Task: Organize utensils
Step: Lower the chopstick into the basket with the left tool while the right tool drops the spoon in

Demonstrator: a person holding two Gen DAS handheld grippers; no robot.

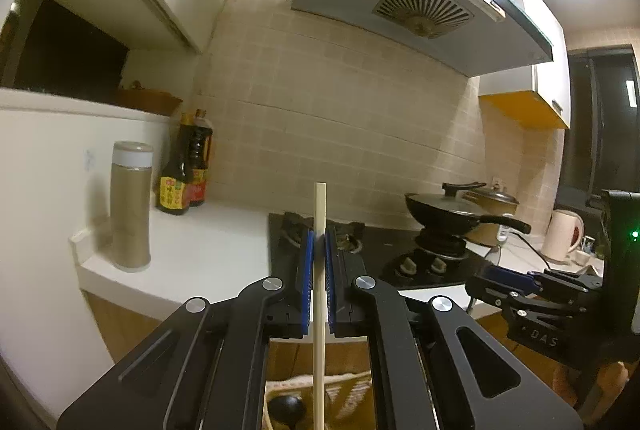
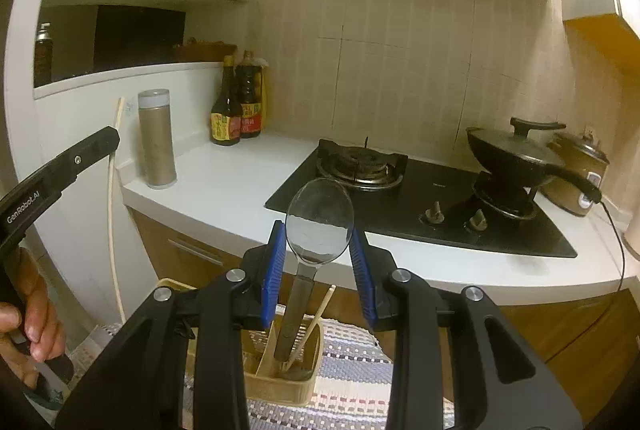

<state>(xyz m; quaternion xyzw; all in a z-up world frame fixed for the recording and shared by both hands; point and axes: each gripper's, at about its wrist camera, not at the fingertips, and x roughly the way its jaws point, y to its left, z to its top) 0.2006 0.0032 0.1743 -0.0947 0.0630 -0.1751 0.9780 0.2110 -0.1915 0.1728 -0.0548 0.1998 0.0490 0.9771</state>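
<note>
My left gripper (image 1: 319,246) is shut on a pale wooden chopstick (image 1: 319,294) held upright in front of the counter; the chopstick also shows at the left of the right wrist view (image 2: 112,214). My right gripper (image 2: 319,250) is open, its blue pads on either side of a metal spoon (image 2: 318,222) without touching the bowl. The spoon stands in a beige utensil holder (image 2: 280,386) below, beside another chopstick (image 2: 314,322). The holder's rim and a dark round utensil (image 1: 286,408) show at the bottom of the left wrist view.
A white counter (image 2: 224,186) carries a beige thermos (image 2: 157,138), two sauce bottles (image 2: 236,110) and a black gas hob (image 2: 420,198) with a lidded pan (image 2: 520,154). A rice cooker (image 2: 580,170) stands at right. A checked cloth (image 2: 352,370) lies under the holder.
</note>
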